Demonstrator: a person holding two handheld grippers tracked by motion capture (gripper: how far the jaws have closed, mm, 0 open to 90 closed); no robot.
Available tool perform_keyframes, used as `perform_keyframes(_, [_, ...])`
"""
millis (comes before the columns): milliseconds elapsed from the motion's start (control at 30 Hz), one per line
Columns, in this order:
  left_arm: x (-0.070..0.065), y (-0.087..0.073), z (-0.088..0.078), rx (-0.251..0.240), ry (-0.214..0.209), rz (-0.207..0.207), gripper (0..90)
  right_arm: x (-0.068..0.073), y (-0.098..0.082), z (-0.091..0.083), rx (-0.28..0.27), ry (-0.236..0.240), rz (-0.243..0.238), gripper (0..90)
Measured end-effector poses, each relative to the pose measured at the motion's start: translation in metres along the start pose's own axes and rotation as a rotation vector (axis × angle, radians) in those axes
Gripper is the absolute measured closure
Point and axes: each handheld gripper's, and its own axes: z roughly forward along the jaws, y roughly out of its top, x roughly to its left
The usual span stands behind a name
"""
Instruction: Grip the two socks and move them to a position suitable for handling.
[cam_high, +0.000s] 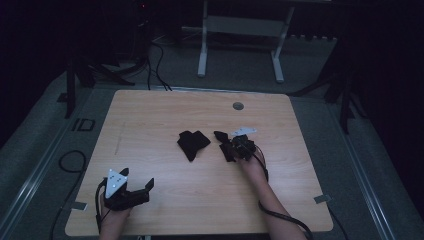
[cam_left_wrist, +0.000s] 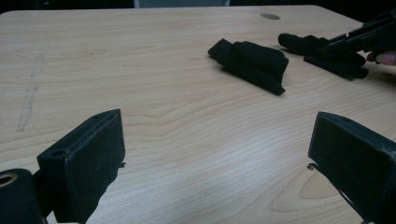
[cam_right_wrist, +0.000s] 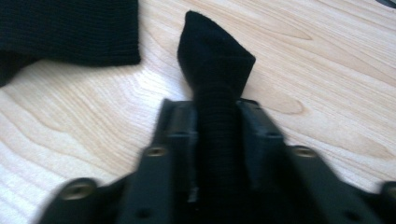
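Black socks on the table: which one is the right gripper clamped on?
The sock on the right, pinched between the jaws of the right gripper. The other sock lies folded and untouched at the table's middle, apart from both grippers.

Table (cam_high: 165, 110): pale wood-grain top — smooth, with a soft sheen.
Sock (cam_right_wrist: 212, 65): black knitted cloth, matt, a fine ribbed weave seen in the right gripper view.
Second sock (cam_high: 193, 143): the same black knit, matt.
Right gripper (cam_right_wrist: 215, 116): matt black plastic, brass-coloured screw heads.
Left gripper (cam_high: 136, 181): matt black plastic — grey metal-looking plate on top.
Floor (cam_high: 380, 165): grey carpet, rough.
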Motion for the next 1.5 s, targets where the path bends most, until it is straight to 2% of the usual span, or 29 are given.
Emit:
perform_keyframes(67, [0.000,0.000,0.000,-0.001,0.000,-0.003,4.0,0.003,0.001,0.000,0.004,-0.013,-0.020,74.9])
perform_keyframes(200, [-0.001,0.000,0.000,0.002,-0.002,-0.004,4.6,0.004,0.003,-0.002,0.010,-0.031,-0.010,77.3])
perform_keyframes(267, [0.000,0.000,0.001,0.005,-0.005,-0.008,4.6,0.005,0.005,-0.008,-0.007,-0.034,-0.011,77.5])
perform_keyframes(400, [0.001,-0.001,0.001,0.011,-0.007,-0.011,4.6,0.007,0.013,-0.027,-0.050,-0.020,-0.014,77.4])
perform_keyframes(567, [-0.001,0.000,0.001,0.004,-0.007,-0.006,4.6,0.021,0.021,-0.061,-0.114,-0.001,-0.049,77.5])
perform_keyframes(667, [-0.001,0.000,0.001,0.007,-0.008,-0.003,4.6,0.032,0.020,-0.081,-0.147,0.025,-0.079,77.5])
perform_keyframes(767, [-0.002,0.000,0.002,0.010,-0.014,-0.003,4.6,0.045,0.015,-0.096,-0.157,0.067,-0.112,77.4])
perform_keyframes(900, [-0.003,0.000,0.002,0.012,-0.019,-0.004,4.6,0.067,0.000,-0.114,-0.165,0.140,-0.170,77.4])
perform_keyframes(1000, [-0.004,0.000,0.001,0.010,-0.028,-0.005,4.6,0.081,-0.012,-0.125,-0.182,0.202,-0.188,77.2])
perform_keyframes(1033, [-0.005,0.000,0.001,0.011,-0.031,0.000,4.6,0.085,-0.016,-0.127,-0.187,0.204,-0.204,77.2])
perform_keyframes(1100, [-0.007,0.000,0.002,0.012,-0.050,-0.008,4.6,0.091,-0.026,-0.126,-0.181,0.226,-0.199,77.2])
perform_keyframes(1167, [-0.010,-0.001,0.004,0.015,-0.079,-0.010,4.6,0.096,-0.037,-0.120,-0.155,0.218,-0.200,77.1])
perform_keyframes(1300, [-0.019,-0.002,0.007,0.033,-0.116,0.034,4.6,0.100,-0.056,-0.102,-0.086,0.237,-0.197,76.8])
perform_keyframes(1333, [-0.020,-0.002,0.008,0.034,-0.115,0.039,4.6,0.101,-0.060,-0.099,-0.080,0.235,-0.201,76.7])
perform_keyframes(1400, [-0.021,-0.002,0.008,0.041,-0.145,0.026,4.6,0.102,-0.065,-0.092,-0.050,0.228,-0.208,76.2])
perform_keyframes(1500, [-0.023,-0.003,0.009,0.063,-0.174,0.057,8.4,0.101,-0.069,-0.084,-0.024,0.220,-0.202,75.5])
